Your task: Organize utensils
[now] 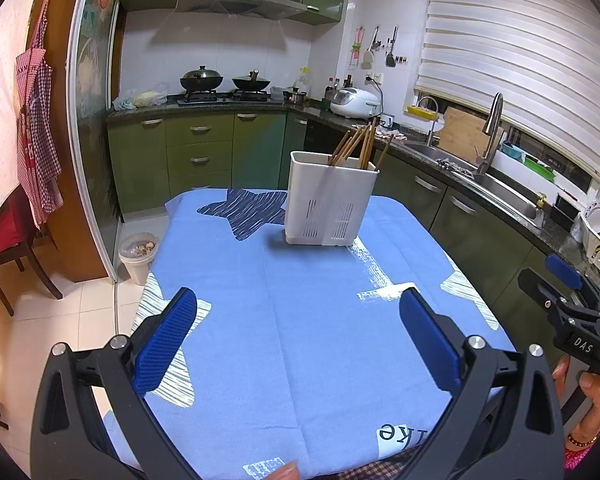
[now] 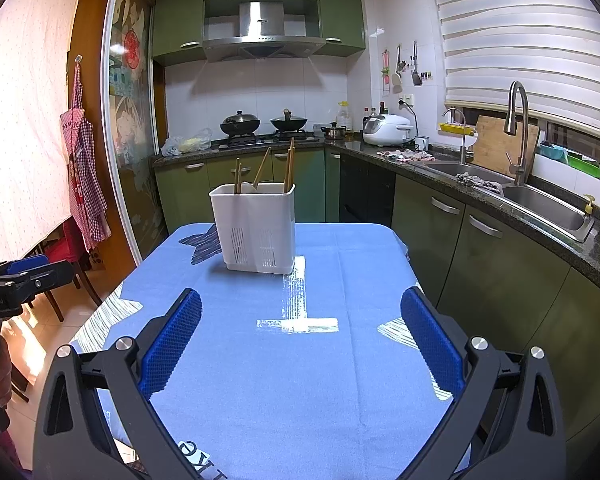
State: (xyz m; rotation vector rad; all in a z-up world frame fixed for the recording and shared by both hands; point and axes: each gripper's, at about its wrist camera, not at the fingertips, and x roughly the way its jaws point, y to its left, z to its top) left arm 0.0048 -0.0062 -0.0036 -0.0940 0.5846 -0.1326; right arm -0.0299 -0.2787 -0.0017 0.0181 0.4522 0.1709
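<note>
A white slotted utensil holder (image 1: 330,200) (image 2: 256,228) stands upright near the far end of the table on the blue cloth (image 1: 300,320) (image 2: 300,360). Several wooden chopsticks (image 1: 358,146) (image 2: 262,170) stick out of its top. My left gripper (image 1: 298,340) is open over the near part of the cloth, with nothing between its blue pads. My right gripper (image 2: 302,344) is open too and empty, also well short of the holder. In the left wrist view the right gripper (image 1: 560,296) shows at the right edge, held by a hand (image 1: 592,392).
Green kitchen cabinets (image 1: 204,152) and a dark counter with woks, a rice cooker (image 1: 356,102) and a steel sink (image 2: 540,200) wrap round the far and right sides. A small bin (image 1: 138,256) stands on the floor left of the table. A wooden chair (image 1: 8,248) is at far left.
</note>
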